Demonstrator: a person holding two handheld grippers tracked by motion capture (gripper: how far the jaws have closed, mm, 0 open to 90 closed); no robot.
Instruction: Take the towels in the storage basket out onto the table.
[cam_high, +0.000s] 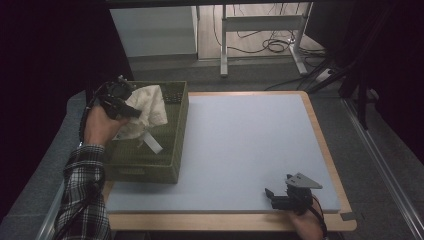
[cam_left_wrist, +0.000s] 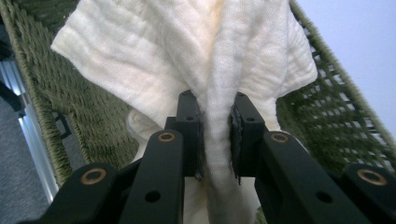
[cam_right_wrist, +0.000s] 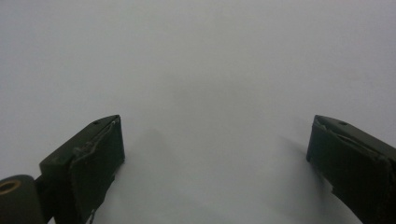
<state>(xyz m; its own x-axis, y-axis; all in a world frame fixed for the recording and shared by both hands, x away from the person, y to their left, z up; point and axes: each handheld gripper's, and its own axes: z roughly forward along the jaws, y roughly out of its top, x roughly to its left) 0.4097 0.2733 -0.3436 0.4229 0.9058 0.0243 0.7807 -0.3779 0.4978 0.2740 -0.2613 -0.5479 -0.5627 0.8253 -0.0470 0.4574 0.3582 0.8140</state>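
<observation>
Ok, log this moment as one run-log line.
left tool: shut on white cloth, over green basket | right tool: open, empty, over blue mat

Worktop (cam_high: 235, 150) viewed from above near edge, facing forward and down. Left tongs (cam_left_wrist: 217, 135) camera set close along jaws, aimed into green basket (cam_high: 175, 145) at worktop's left edge; white cloth (cam_left_wrist: 196, 60) and basket shared with high view. Right tongs (cam_right_wrist: 215, 154) camera held very near bare worktop at near right corner.

left gripper (cam_high: 131, 111) jaws clamped, right gripper (cam_high: 278, 198) jaws apart
</observation>
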